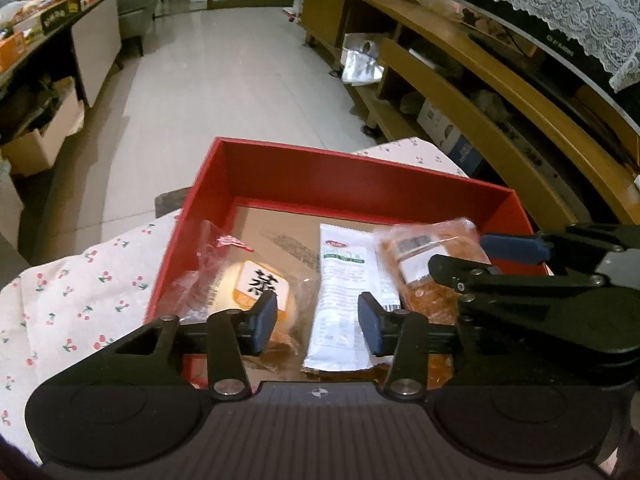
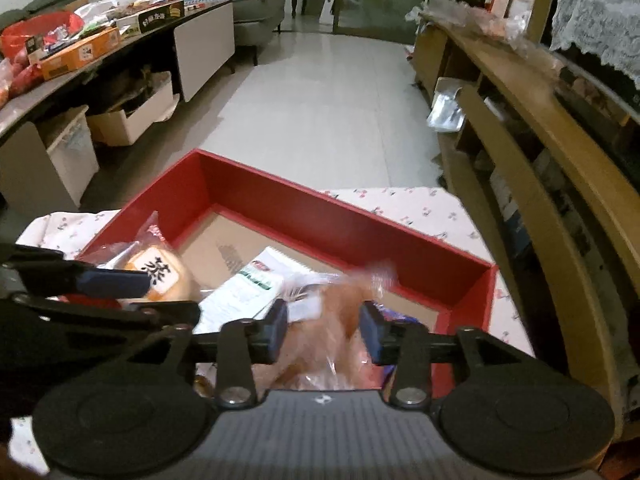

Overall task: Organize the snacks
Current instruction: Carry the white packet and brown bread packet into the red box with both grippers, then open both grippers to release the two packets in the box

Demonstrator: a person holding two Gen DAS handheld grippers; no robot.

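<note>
Hovering over: red box (image 1: 256, 168), set on a cherry-print cloth (image 1: 80, 292), both tools low above its near edge
Left gripper (image 1: 317, 322): held with blue pads (image 1: 264, 322) spread apart, nothing between them, poised above the gap between bun and white pack
Right gripper (image 2: 324, 330): pads (image 2: 278, 330) parted on either side of the orange-brown snack bag (image 2: 320, 344); bag blurred, so contact could not be made out
Round bun (image 1: 256, 292): wrapped in clear plastic with a black character on a white label, lay at the left of the box floor
White sachet (image 1: 344, 292): long, green-and-red print at its top, lay flat in the middle, just beside the bun
Snack bag from the left view (image 1: 424, 256): clear wrapper, reddish contents, white barcode label, rested at the right of the box against the sachet, under the right tool's fingers
Box floor (image 1: 280, 232): brown card, bare toward the far wall
Surroundings: pale tiled floor (image 1: 240, 60) beyond, wooden shelving (image 1: 500, 92) to the right, cluttered counter (image 2: 100, 40) to the left
</note>
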